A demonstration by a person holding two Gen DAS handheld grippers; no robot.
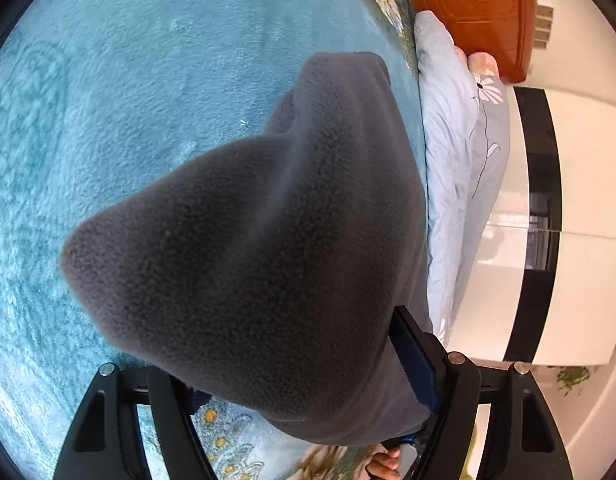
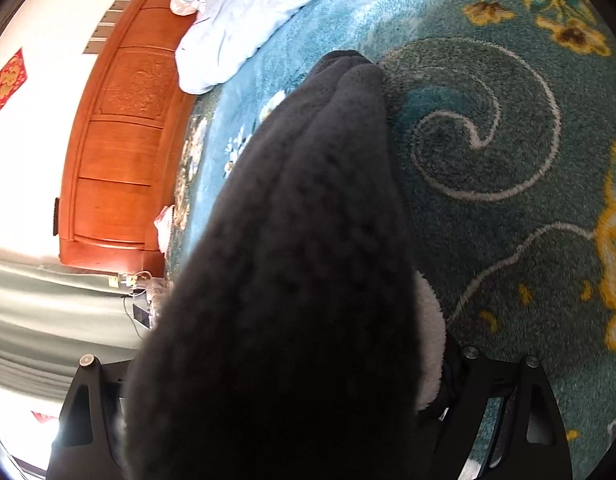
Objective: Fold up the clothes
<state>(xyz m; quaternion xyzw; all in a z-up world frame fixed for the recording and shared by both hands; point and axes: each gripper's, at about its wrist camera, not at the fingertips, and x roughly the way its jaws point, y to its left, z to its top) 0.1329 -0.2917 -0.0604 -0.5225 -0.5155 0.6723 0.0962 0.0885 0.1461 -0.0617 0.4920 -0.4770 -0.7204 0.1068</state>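
Note:
A dark grey fleece garment (image 1: 268,248) hangs from my left gripper (image 1: 304,392), which is shut on it; the cloth bulges over the fingers and hides the left one, while the blue pad of the right finger (image 1: 412,356) shows. The same garment (image 2: 292,280) fills the right wrist view, with a white fleecy lining (image 2: 430,340) at its edge. My right gripper (image 2: 304,408) is shut on it, its fingertips buried under the cloth. The garment is lifted above a teal patterned blanket (image 1: 108,120) on the bed.
A pale blue duvet (image 1: 452,152) lies bunched along the bed's edge, also in the right wrist view (image 2: 236,24). An orange wooden headboard (image 2: 120,144) stands behind it. A white and black wardrobe (image 1: 568,220) stands beyond. The blanket's yellow flower border (image 2: 612,240) runs at the right.

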